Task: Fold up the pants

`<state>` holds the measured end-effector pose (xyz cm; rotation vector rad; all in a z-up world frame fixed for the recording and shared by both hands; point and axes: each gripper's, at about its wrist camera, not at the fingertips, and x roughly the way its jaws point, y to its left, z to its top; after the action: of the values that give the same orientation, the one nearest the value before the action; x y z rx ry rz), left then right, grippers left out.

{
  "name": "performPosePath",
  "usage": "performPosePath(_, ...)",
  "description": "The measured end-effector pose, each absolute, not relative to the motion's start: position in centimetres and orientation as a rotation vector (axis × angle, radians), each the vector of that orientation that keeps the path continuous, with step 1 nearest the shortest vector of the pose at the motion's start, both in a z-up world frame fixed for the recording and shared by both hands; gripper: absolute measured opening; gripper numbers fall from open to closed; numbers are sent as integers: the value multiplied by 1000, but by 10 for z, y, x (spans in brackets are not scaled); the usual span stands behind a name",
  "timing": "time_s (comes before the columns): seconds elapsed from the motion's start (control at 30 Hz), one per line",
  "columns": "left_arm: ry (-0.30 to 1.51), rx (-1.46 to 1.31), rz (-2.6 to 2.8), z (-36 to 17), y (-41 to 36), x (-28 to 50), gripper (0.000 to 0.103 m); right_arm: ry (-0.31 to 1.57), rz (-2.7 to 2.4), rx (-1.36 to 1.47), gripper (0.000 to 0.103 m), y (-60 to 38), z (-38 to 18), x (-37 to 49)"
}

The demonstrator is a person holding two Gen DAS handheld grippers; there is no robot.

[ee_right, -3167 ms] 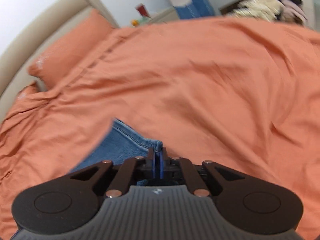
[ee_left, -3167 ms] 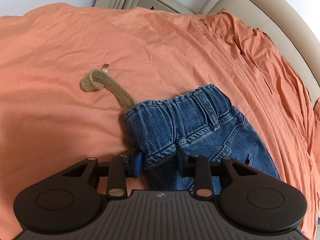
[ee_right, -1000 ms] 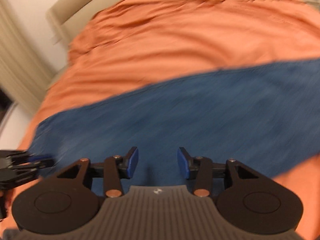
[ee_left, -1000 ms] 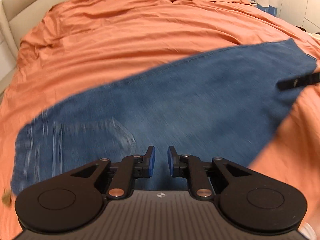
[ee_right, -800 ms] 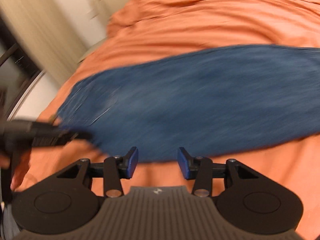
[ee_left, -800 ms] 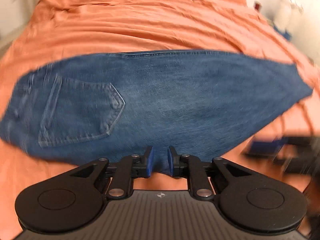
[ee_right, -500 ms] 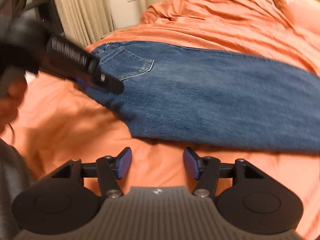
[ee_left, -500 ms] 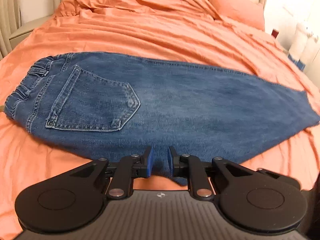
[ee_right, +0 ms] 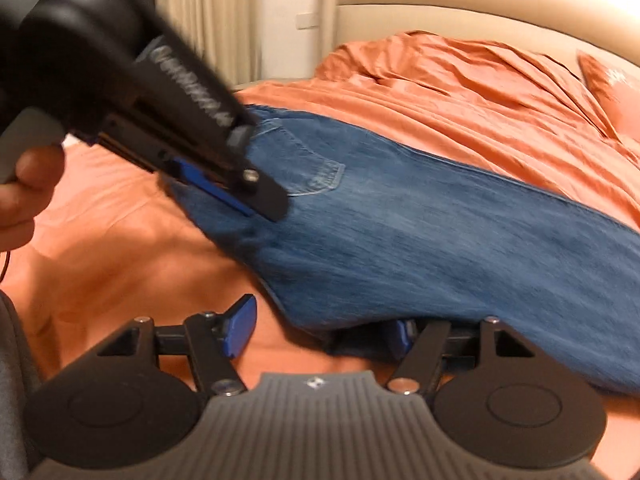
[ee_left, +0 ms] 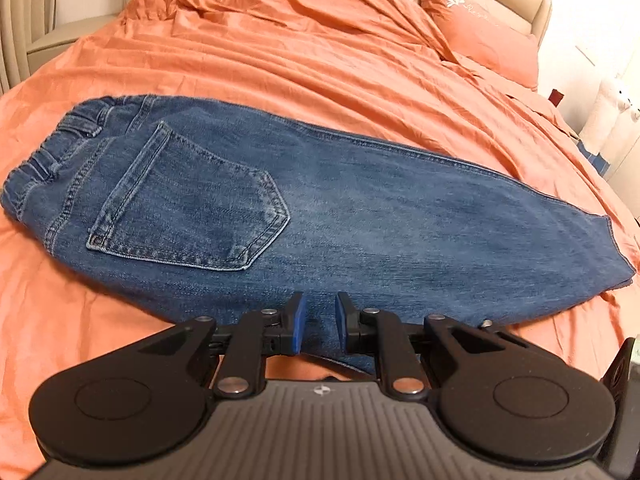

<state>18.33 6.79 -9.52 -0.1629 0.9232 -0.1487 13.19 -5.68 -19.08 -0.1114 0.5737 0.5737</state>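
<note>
With the blue denim pants (ee_left: 360, 216) lying flat, folded lengthwise on the orange bed sheet (ee_left: 320, 52), our left gripper (ee_left: 318, 326) narrowly parted and right gripper (ee_right: 320, 330) wide – neither holding cloth – we should pinch both layers squarely at the hem.

Both wrist views low, near jeans (ee_left: 360, 208)
</note>
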Motion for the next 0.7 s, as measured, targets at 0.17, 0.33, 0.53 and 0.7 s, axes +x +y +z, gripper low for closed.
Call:
performPosePath(0.17, 946, -195, -94, -102, 79, 191, 20, 576, 563, -168, 10, -50, -185, 120)
performPosePath(0.33, 977, -68, -51, -115, 74, 211, 16, 618, 556, -169, 3, -54, -193, 107)
performPosePath(0.53, 1022, -4, -2, -136, 72, 227, 6, 675, 558, -126, 2, -58, -198, 112)
performPosePath(0.7, 990, 60, 26, -132, 63, 219, 6, 727, 562, -73, 0, -67, -196, 107)
